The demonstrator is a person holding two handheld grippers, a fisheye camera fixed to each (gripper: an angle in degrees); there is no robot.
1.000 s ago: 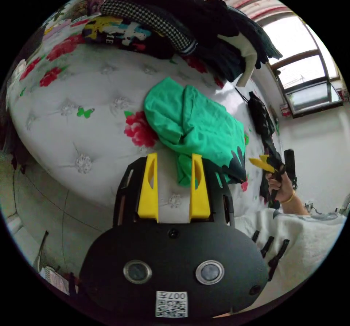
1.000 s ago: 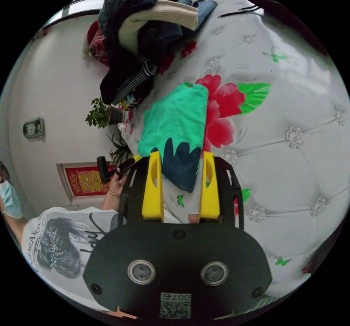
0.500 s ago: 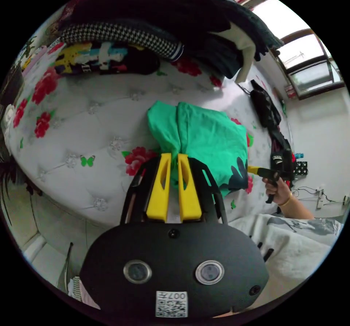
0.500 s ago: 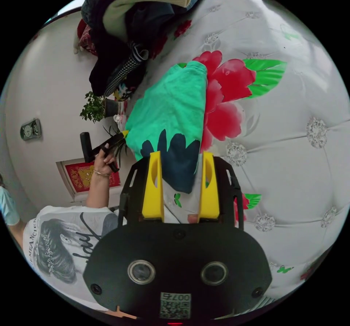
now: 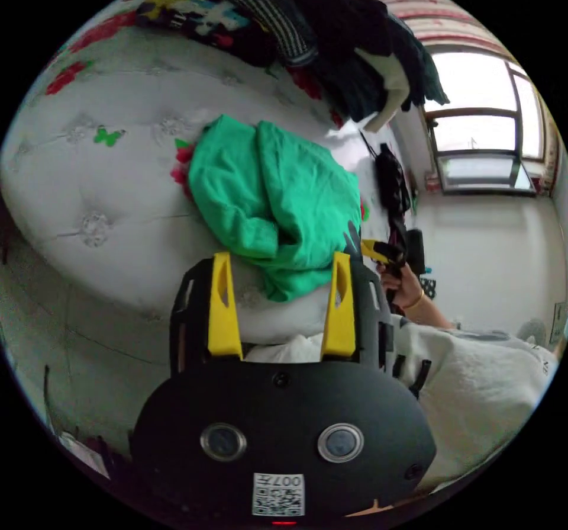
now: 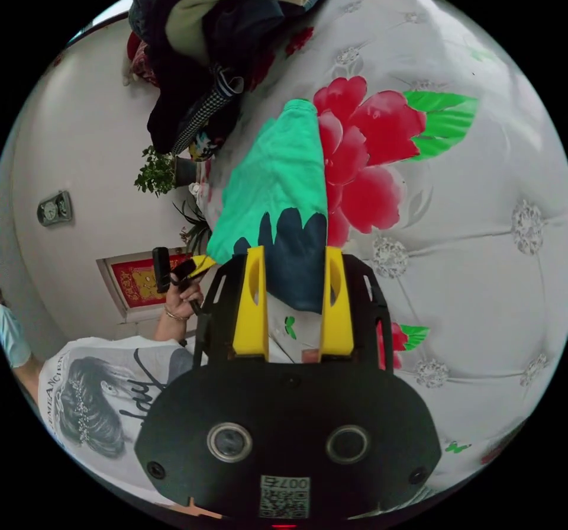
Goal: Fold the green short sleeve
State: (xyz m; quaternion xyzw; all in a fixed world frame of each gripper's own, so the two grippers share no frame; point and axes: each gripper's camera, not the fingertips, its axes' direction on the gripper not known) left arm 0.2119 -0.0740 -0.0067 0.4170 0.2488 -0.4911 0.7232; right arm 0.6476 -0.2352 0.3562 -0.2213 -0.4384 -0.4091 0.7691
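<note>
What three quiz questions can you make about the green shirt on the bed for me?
1. True or false: the left tool has its jaws spread wide apart, pressing on nothing.
2. What does the green shirt lie on: (a) a wooden floor, (b) a white flowered bed cover, (c) a chair?
3. In the right gripper view, what colour is the patch at the end of the green shirt nearest the right tool?

Key: 1. True. 2. (b). 3. Dark navy, with a scalloped edge.
</note>
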